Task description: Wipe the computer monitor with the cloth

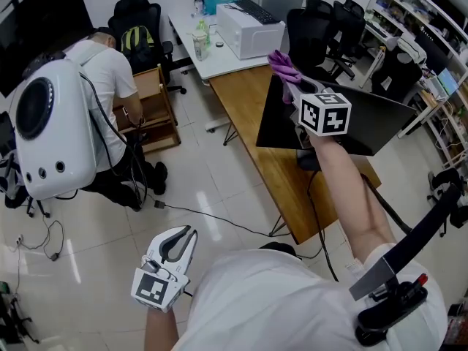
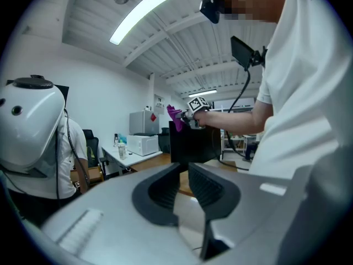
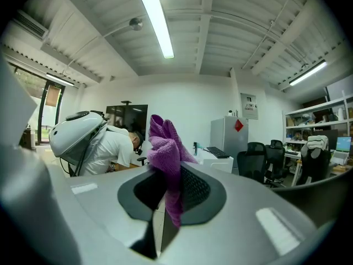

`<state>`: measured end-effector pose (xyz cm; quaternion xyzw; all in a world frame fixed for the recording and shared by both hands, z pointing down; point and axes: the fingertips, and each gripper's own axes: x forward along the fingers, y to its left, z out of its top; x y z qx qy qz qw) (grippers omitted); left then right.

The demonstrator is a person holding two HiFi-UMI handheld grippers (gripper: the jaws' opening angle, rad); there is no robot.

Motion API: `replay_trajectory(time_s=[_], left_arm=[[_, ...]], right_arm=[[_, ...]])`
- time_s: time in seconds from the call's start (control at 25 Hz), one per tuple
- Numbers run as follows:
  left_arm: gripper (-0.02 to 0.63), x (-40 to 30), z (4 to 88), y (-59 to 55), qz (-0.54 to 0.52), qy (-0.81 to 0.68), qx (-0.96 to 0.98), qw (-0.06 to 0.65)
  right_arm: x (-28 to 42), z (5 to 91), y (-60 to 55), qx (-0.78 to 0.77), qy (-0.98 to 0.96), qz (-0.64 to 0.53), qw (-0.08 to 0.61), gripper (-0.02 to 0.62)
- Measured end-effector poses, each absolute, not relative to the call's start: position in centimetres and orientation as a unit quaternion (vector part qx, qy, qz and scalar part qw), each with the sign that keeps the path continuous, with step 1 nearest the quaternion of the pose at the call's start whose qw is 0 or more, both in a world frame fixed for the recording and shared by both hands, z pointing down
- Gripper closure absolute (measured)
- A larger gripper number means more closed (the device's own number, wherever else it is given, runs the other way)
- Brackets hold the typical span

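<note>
Far left: a person in a white T-shirt [image 1: 110, 68] was bent toward a small wooden cabinet [image 1: 150, 108], carrying a white hard-shell pack [image 1: 51, 134] on the back.
Left gripper [image 1: 186, 233]: it was held low over the pale tiled floor [image 1: 212, 181], well apart from the desk. Its jaws stood a narrow slit apart, with nothing between them [image 2: 184, 171].
Desk: a long brown wooden desk [image 1: 245, 108] ran away from the wearer.
Cloth: the purple fuzzy cloth [image 1: 282, 66] was bunched up at the top corner of the monitor [image 2: 175, 117]. I could not tell whether it touched.
Right gripper [image 1: 292, 86]: it was raised at arm's length with its jaws clamped on the cloth [image 3: 165, 148], a fold hanging down between them [image 3: 168, 189].
Monitor: the flat black computer monitor [image 1: 380, 126] stood on the desk, just under the right gripper.
</note>
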<state>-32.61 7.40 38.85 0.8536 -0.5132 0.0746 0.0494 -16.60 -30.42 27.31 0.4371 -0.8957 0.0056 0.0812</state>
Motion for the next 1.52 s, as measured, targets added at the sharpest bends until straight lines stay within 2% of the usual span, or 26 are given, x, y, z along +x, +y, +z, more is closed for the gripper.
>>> replay_trajectory(time_s=[0.72,1.52], left_arm=[[0.536,-32.6,39.5,6.8,0.087,-0.505,0.857,0.058],[0.536,-33.3,39.0,4.8,0.105,-0.507,0.851,0.084]], right_arm=[[-19.5,30.5,-28.9,0.413,-0.906,-0.007,0.090,0.548],[-20.0,42.7,-28.5,0.400,-0.904,0.056,0.138,0.548]])
